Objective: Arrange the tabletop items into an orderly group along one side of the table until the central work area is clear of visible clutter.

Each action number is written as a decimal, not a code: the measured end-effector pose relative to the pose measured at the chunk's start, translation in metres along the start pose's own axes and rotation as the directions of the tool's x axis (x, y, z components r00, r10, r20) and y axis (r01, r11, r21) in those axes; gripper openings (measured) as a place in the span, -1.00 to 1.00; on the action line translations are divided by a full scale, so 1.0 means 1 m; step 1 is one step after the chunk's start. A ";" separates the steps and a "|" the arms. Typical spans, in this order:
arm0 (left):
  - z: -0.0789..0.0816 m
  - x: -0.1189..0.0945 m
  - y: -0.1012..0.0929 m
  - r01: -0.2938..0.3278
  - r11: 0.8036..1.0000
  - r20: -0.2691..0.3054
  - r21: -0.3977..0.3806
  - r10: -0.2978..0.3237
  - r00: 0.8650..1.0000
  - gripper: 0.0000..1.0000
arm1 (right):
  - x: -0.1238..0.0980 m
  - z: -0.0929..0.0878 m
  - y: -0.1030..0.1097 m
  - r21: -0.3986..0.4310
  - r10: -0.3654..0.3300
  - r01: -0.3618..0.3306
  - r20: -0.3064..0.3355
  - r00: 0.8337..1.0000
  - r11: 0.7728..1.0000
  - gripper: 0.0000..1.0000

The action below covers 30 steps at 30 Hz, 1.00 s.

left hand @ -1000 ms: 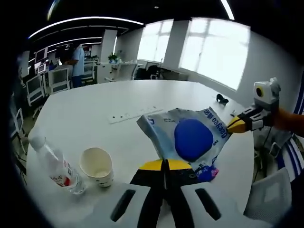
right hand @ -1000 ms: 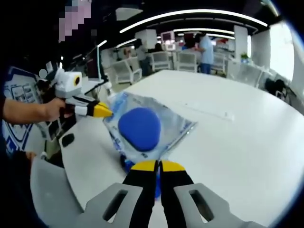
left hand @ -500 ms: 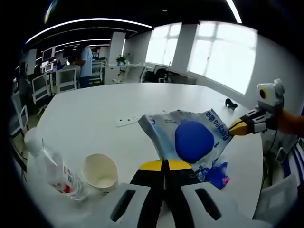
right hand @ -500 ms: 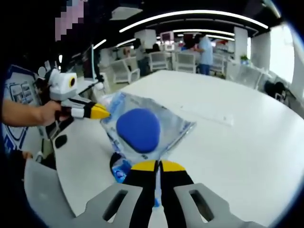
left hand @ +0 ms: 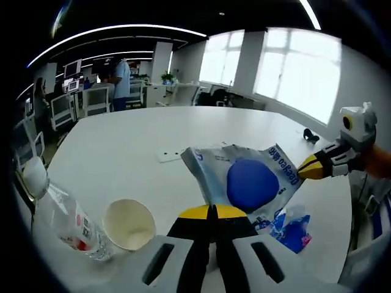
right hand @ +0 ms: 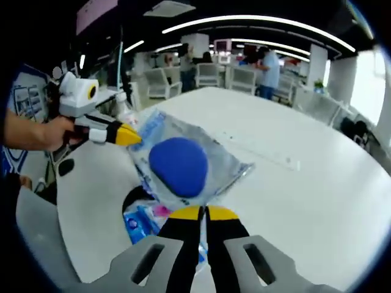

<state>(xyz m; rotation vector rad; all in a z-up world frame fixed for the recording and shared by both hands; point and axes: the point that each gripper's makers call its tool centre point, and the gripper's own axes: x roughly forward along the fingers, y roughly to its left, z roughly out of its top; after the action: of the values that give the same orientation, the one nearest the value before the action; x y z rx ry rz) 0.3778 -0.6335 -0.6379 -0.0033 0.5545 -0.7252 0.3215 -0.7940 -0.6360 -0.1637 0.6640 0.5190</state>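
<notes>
The left tool (left hand: 213, 212) is clenched on one edge of a clear plastic bag with blue print holding a round blue pad (left hand: 249, 183); the right tool (right hand: 204, 213) pinches the opposite edge, so the bag hangs stretched between them above the white table (left hand: 134, 137). Under it lies a small crumpled blue wrapper (left hand: 293, 223). Near the left tool stand an empty white paper cup (left hand: 129, 224) and, just beside it, a clear plastic water bottle with a red label (left hand: 64, 215). A white power strip (left hand: 174, 154) lies farther out.
</notes>
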 end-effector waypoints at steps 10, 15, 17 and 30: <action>-0.005 0.016 0.007 -0.041 0.999 -0.013 0.010 0.042 0.999 -1.00 | 0.022 -0.002 -0.007 0.015 0.013 -0.012 -0.007 1.000 1.000 -1.00; -0.010 0.024 0.012 -0.071 0.997 -0.016 0.032 0.072 0.997 -1.00 | 0.032 -0.004 -0.009 0.015 0.016 -0.016 -0.012 1.000 1.000 -1.00; -0.011 0.026 0.014 -0.088 0.996 -0.013 0.033 0.088 0.996 -1.00 | 0.036 -0.006 -0.010 0.018 0.017 -0.017 -0.015 1.000 1.000 -1.00; -0.018 0.041 0.025 -0.164 0.977 -0.010 0.134 0.167 0.986 -1.00 | 0.057 -0.016 -0.021 0.043 0.015 -0.014 -0.022 1.000 0.999 -1.00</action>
<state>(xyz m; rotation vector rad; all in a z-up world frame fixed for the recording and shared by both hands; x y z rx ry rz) 0.4102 -0.6373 -0.6777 0.1727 0.5196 -0.5983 0.3614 -0.7939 -0.6849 -0.1244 0.6981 0.5171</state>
